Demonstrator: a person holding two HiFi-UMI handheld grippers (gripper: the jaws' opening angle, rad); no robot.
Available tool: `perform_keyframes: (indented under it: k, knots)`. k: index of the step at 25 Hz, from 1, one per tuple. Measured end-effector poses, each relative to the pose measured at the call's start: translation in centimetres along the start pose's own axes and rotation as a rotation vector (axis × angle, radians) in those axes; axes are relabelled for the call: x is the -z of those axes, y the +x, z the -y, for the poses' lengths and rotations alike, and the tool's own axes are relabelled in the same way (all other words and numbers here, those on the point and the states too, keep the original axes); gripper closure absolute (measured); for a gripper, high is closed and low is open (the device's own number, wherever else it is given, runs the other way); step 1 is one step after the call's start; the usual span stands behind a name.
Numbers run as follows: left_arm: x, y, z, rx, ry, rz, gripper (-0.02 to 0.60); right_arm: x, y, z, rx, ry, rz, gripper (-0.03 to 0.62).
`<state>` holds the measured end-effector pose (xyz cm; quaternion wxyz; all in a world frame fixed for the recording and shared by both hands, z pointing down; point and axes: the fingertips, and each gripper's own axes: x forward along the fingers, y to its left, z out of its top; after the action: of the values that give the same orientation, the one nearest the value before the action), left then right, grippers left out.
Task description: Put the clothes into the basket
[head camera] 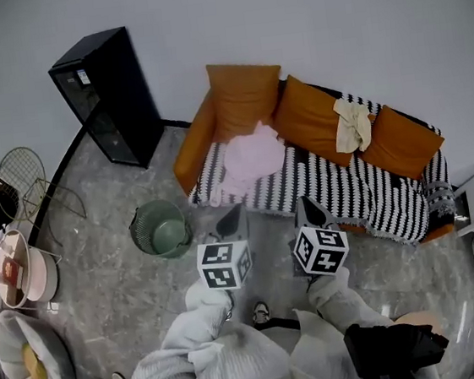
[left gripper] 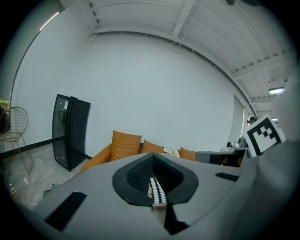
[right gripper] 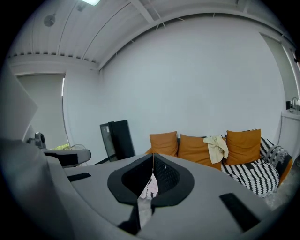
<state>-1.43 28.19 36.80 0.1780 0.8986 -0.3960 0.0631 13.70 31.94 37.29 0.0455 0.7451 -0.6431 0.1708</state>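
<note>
Both my claws hang shut and empty in front of the orange leather sofa with a black-and-white striped cover [head camera: 352, 188]. My left claw [head camera: 232, 221] has its jaws pressed together with nothing between them; only a sliver of the striped cover shows through the slot behind them. My right claw [head camera: 312, 211], just beside it, is closed the same way and touches nothing. A pale pink garment [head camera: 251, 159] lies crumpled on the seat straight ahead of my left claw, apart from its tips. A cream-yellow cloth [head camera: 353, 124] drapes over a back cushion, further ahead and to the right of my right claw. The round green wire basket [head camera: 161, 229] stands on the grey marbled floor [head camera: 98, 243] to the left of my left claw, near it.
</note>
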Motion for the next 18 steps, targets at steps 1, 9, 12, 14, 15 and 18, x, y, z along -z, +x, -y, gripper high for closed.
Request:
perform_keyframes:
  k: [1, 9, 12, 14, 15, 18]
  knots:
    - [-0.1, 0.5, -0.3, -0.013, 0.001, -0.002, 0.581, -0.2, 0.8, 0.3, -0.007, 0.002, -0.001, 0.569]
    - [-0.1, 3.0, -3.6, -0.104, -0.003, -0.036, 0.581, 0.3, 6.1, 0.4, -0.062, 0.026, -0.054, 0.569]
    - [0.0, 4.1, -5.0, -0.120, -0.005, -0.037, 0.581, 0.8, 8.1, -0.2, -0.077, 0.030, -0.075, 0.569]
    - [-0.1, 4.7, -6.1, -0.126, -0.007, -0.041, 0.581, 0.9, 9.4, -0.8, -0.084, 0.023, -0.082, 0.569]
    - [-0.2, 5.1, -6.8, -0.128, -0.009, -0.044, 0.581, 0.8, 10.2, -1.2, -0.087, 0.021, -0.082, 0.569]
    - [-1.2, 6.8, -9.4, -0.134, -0.015, -0.038, 0.581, -0.1, 13.0, -2.4, -0.094, 0.020, -0.076, 0.569]
